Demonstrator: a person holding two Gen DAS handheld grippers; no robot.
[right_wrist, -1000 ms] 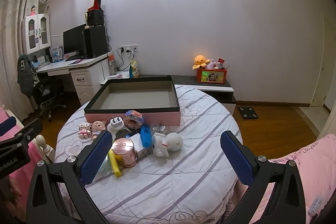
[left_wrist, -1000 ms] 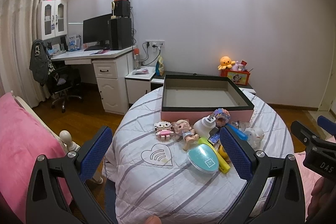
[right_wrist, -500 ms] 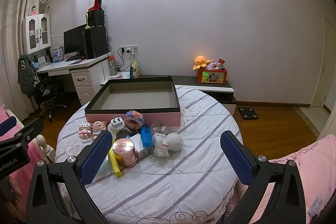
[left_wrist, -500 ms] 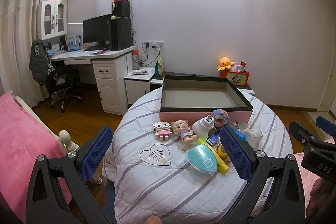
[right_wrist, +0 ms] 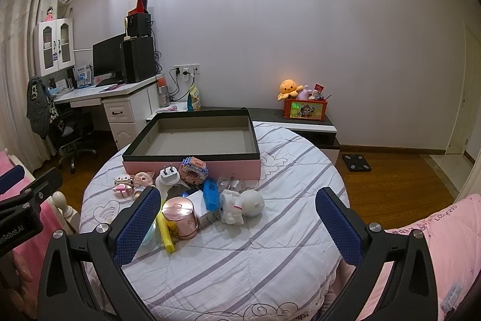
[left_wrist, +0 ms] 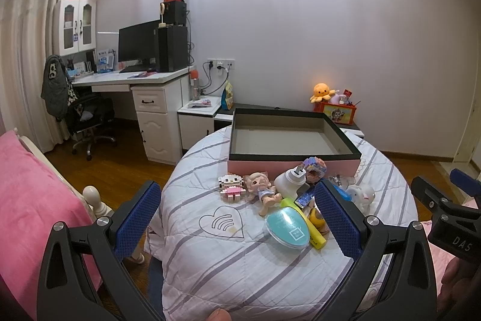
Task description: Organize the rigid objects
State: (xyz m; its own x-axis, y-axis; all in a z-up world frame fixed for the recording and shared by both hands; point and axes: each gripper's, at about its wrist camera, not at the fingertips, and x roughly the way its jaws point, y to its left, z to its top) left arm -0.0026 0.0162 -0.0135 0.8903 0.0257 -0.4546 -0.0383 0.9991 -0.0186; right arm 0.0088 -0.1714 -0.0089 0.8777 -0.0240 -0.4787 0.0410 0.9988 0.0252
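Two-handed, hovers short of the pile rather than in it. Holds the left gripper (left_wrist: 236,193) low over the near edge of the round bench (left_wrist: 210,260), jaws wide apart and gripping nothing. Holds the right gripper (right_wrist: 238,197) the same way, jaws spread full and bare. Looks like a pause to choose a first piece, with both views squared on the whole spread.

Finds the task's things heaped in one clutter on the striped cover, just in front of the pink box (left_wrist: 294,163). Puts the block-built doll (left_wrist: 231,185) and baby figurine (left_wrist: 261,188) at the left end, touching, with the white plug adaptor (left_wrist: 290,179) close beside them. Sets the block cube (left_wrist: 314,166) right up against the box wall. Places the teal oval case (left_wrist: 287,226) nearest the left gripper, beside the yellow marker (left_wrist: 303,221), and the rose-gold tin (right_wrist: 179,214) upright next to that marker. Leaves the blue case (right_wrist: 211,194) and white animal toy (right_wrist: 243,205) toward the right end. Cannot make out the small clear pieces behind the toy.

Shows the box open-topped, dark-rimmed and shallow, holding nothing at all: bare grey floor from wall to wall. Reads it as the likely destination, so counts no piece as sorted yet. Favours starting with an outlier such as the teal case or the animal toy, since pulling from the tangled middle could drag neighbours. Expects the tin to roll if tipped.
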